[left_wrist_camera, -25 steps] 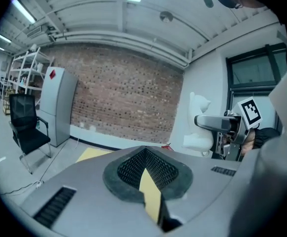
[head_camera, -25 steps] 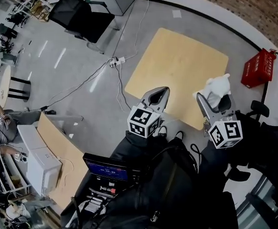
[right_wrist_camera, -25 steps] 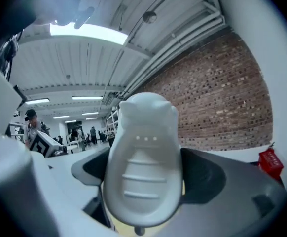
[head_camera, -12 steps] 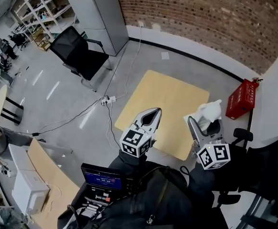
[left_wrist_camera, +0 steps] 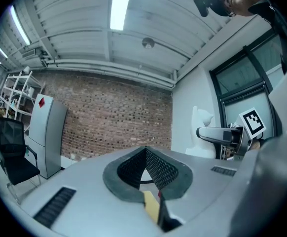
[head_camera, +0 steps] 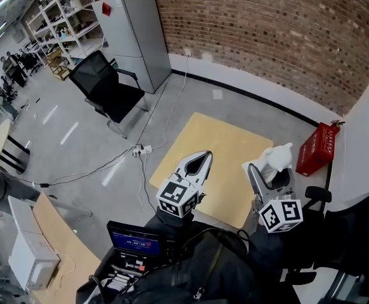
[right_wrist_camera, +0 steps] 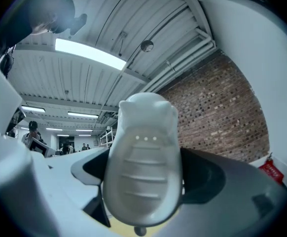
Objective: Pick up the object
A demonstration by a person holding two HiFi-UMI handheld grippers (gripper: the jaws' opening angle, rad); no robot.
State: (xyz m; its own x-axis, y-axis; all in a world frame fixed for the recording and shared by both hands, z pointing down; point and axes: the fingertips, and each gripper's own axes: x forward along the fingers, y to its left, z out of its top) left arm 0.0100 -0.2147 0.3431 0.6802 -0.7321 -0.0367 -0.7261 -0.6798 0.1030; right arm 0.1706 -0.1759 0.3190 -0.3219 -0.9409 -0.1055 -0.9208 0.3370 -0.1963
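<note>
A white moulded object point(head_camera: 276, 158) with a ribbed underside point(right_wrist_camera: 142, 174) is clamped between the jaws of my right gripper point(head_camera: 268, 171), held up in the air above the right side of the wooden table point(head_camera: 217, 149). In the left gripper view the same white object point(left_wrist_camera: 201, 132) shows at the right, sticking up from the right gripper. My left gripper point(head_camera: 197, 164) is shut with nothing between its jaws point(left_wrist_camera: 146, 168), raised over the table's near-left part. Both grippers point upward and away from the table.
A red crate point(head_camera: 316, 148) stands on the floor right of the table by the white wall. A black office chair point(head_camera: 105, 88) and a grey cabinet point(head_camera: 134, 37) are at the back left. Cables and a power strip point(head_camera: 140, 150) lie left of the table. A laptop point(head_camera: 135, 239) sits near me.
The head view has tilted up, so the brick wall and cabinet show. Both grippers stay together in the same pose, the right one keeping hold of the white object.
</note>
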